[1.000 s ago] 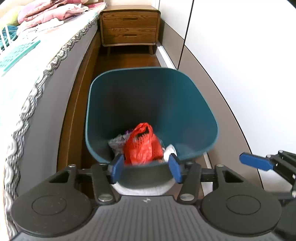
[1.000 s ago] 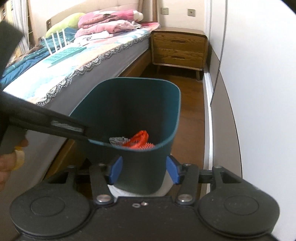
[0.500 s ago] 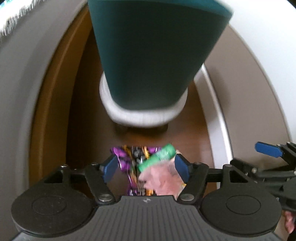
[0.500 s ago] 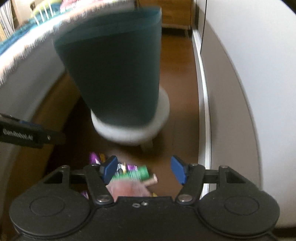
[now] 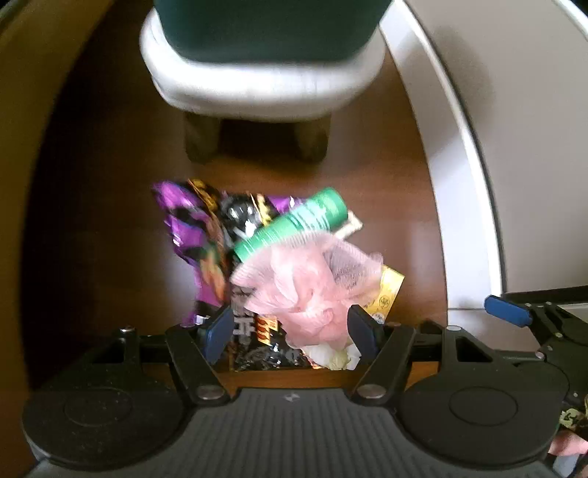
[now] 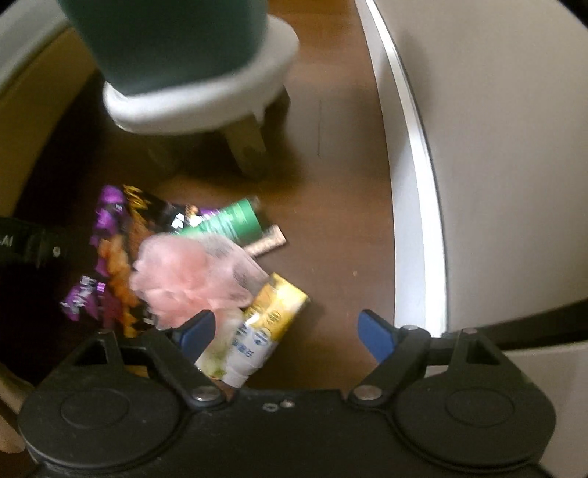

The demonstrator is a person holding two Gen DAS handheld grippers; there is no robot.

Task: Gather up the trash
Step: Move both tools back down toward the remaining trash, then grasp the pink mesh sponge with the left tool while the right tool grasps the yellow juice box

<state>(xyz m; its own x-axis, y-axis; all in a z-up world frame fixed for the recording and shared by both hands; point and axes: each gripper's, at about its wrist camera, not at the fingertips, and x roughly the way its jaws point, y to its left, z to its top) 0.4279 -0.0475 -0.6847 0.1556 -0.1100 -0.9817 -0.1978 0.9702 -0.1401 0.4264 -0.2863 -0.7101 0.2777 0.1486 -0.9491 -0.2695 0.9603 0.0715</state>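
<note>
- Both views now look down at the floor; a second ago they looked into the teal bin [image 5: 268, 29].
- A trash pile lies on the wooden floor [image 5: 92, 220] before the bin's white base [image 5: 257, 92]: pink mesh sponge [image 5: 305, 283], green tube [image 5: 294, 224], purple snack wrapper [image 5: 187, 228], yellow carton [image 6: 272, 316].
- The left gripper [image 5: 290, 332] hangs spread over the sponge; the right gripper [image 6: 284, 332], its jaws just widened, holds nothing.
</note>
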